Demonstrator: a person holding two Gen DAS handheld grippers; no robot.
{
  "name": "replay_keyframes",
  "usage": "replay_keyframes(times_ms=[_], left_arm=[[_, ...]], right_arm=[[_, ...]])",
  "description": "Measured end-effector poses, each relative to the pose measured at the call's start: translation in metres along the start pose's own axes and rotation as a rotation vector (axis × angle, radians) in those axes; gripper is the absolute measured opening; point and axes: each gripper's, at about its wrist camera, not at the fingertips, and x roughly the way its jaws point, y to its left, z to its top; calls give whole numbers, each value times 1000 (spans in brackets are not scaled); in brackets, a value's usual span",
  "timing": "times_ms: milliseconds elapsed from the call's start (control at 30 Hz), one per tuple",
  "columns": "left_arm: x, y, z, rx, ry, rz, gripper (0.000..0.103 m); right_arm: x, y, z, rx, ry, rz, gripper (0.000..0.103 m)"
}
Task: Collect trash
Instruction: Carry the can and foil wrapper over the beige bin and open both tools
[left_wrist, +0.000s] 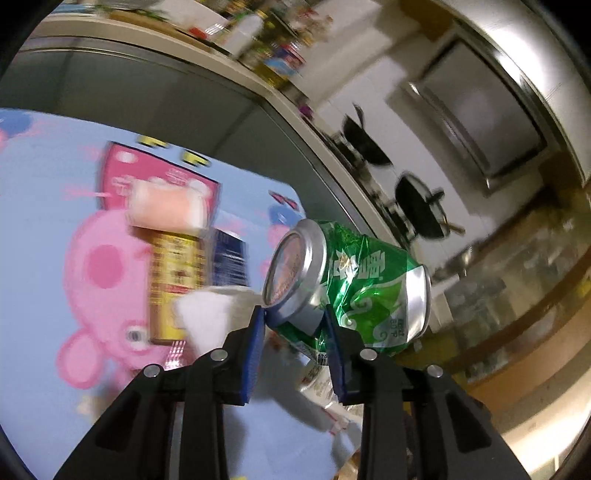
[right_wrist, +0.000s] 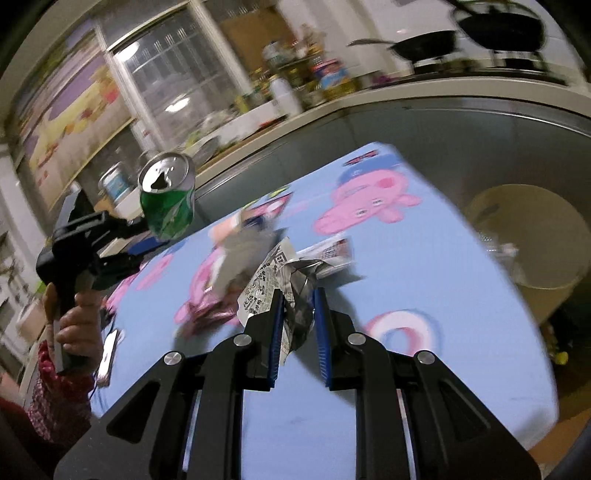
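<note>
Crushed green can (left_wrist: 347, 284) clamped between left jaws.

Crushed can and crumpled wrapper, both lifted
Dented green soda can (left_wrist: 347, 280), opened top, lies tilted between the left jaws; a crumpled silver printed wrapper (right_wrist: 295, 295) hangs pinched between the right jaws

Green with white swirls and a bare silver rim on the crushed can (left_wrist: 347, 284) between the blue pads (left_wrist: 255, 354) of the black left gripper (left_wrist: 295, 347). Silver foil and black-on-white print on the wrapper (right_wrist: 291, 299) between the right gripper's (right_wrist: 298, 317) pads. Light blue with pink cartoon pigs on the tablecloth (right_wrist: 424, 277) beneath, cream on the bin (right_wrist: 532, 236) past the right finger.
</note>
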Motion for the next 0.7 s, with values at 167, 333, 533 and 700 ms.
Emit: replay_keyframes(times_ms=[167,333,533,700], left_arm=[[81,-56,2,91,137,-44,31],[172,-117,-3,190,264,-69,30],[273,-171,-16,269,397,-63,30],[341,-193,-34,310,499,-12,36]], right_arm=[[-35,-64,15,87,-109,-128,16],[-56,-135,31,152,-183,-295,16],[-56,-193,47,159,-212,-447,16],[-33,-223,58,144,-195,-497,26]])
